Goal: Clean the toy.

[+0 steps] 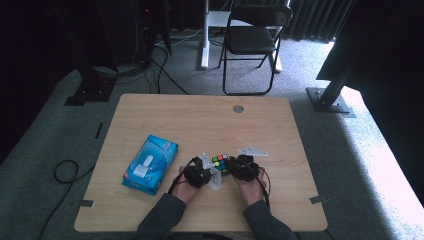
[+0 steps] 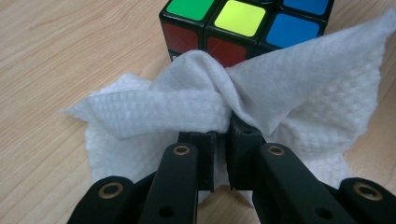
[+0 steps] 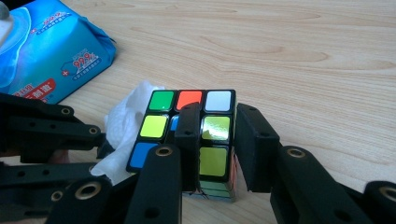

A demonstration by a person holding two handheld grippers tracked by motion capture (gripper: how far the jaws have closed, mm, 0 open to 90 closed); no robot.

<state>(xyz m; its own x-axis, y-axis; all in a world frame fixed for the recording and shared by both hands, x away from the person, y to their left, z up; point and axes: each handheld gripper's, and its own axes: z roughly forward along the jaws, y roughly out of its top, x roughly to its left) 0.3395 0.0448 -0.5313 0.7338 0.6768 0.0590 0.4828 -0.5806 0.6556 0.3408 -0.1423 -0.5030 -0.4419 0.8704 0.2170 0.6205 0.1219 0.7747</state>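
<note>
Cube and wipe between two claws on the counter (image 1: 165,112)

The left claw (image 2: 223,140) pinches a white wipe (image 2: 280,88) against the puzzle cube (image 3: 191,135); the right claw (image 3: 215,154) clamps the cube's right-hand column. A blue wipe pack (image 1: 150,164) lies just left of them.

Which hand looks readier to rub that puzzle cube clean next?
Probably the left: the left gripper is shut on the white wipe, which lies against the cube. The right gripper clasps the cube, steadying it.
</note>
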